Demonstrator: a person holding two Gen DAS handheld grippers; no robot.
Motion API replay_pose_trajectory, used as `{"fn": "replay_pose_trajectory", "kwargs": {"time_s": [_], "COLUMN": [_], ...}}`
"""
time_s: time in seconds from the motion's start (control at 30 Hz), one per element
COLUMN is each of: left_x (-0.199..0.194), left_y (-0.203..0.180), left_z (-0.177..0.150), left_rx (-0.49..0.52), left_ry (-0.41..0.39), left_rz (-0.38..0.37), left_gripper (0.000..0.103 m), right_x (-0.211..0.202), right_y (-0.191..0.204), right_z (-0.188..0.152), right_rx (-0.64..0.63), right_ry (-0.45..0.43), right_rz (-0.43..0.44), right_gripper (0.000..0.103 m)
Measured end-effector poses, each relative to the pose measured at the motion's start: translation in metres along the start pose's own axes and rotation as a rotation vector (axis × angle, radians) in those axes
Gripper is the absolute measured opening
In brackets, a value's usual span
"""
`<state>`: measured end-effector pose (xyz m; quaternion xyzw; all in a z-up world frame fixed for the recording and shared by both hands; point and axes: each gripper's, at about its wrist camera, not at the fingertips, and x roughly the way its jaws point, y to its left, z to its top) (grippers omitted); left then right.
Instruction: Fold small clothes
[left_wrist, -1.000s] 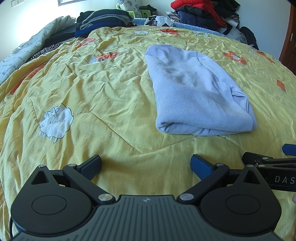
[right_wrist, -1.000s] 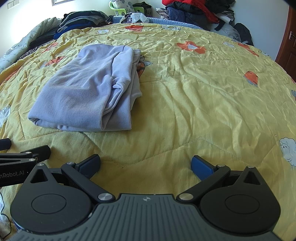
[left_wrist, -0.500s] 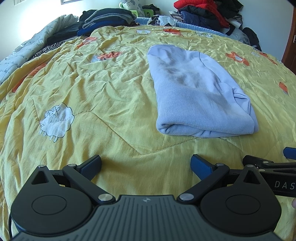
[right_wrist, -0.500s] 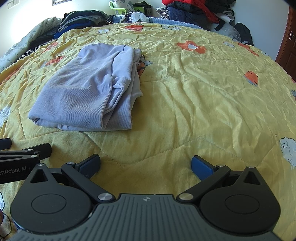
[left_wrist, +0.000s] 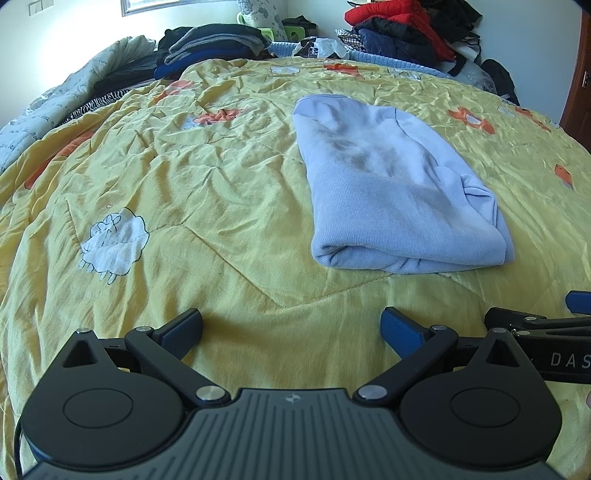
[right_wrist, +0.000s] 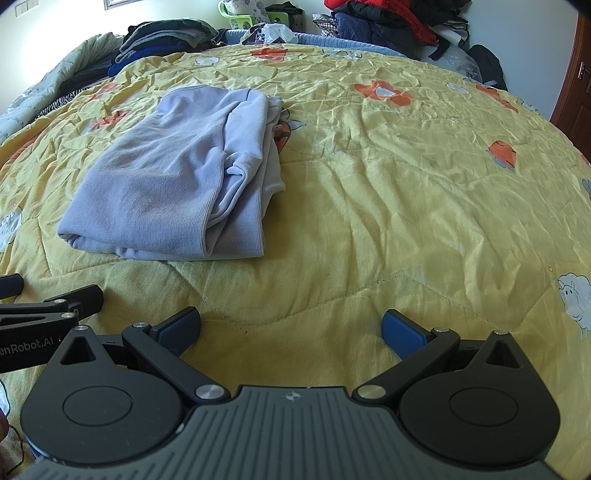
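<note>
The left gripper (left_wrist: 291, 328) hangs low over the yellow quilt (left_wrist: 192, 177), w/ its two blue pads far apart & nothing between them. The right gripper (right_wrist: 291, 328) is the same: pads wide apart, holding nothing, just over the quilt.

The pale blue top (left_wrist: 391, 192) lies folded in a neat block on the quilt, a bit ahead of both grippers & not touching either. From the left cam it sits ahead & to the right; from the right cam (right_wrist: 181, 177) it sits ahead & to the left, so it lies about between the 2 tools, farther up the bed. Its thick folded edge faces the grippers. On its right side the layers bunch up a little.

The 2 grippers are close side by side: part of the right one shows at the right edge of the left cam, part of the left one at the left edge of the right cam.

A white sheep picture (left_wrist: 114, 243) is on the quilt, left of the top. Piles of dark clothes (left_wrist: 210, 44) & a red jacket (left_wrist: 391, 14) sit at the far end of the bed.
</note>
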<state>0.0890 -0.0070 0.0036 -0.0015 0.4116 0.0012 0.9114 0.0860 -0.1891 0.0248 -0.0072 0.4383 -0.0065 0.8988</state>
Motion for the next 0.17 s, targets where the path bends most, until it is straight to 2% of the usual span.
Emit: {"fn": "replay_pose_trajectory", "kwargs": {"time_s": [0.17], "left_x": [0.0022], "left_y": [0.0006], "left_z": [0.0051], "left_rx": [0.003], "left_ry": [0.031], "left_rz": [-0.001], "left_gripper": [0.103], "right_x": [-0.0002], "right_y": [0.0], "right_z": [-0.0003], "right_rx": [0.001], "right_ry": [0.0], "right_rz": [0.0], "right_gripper": [0.103]}}
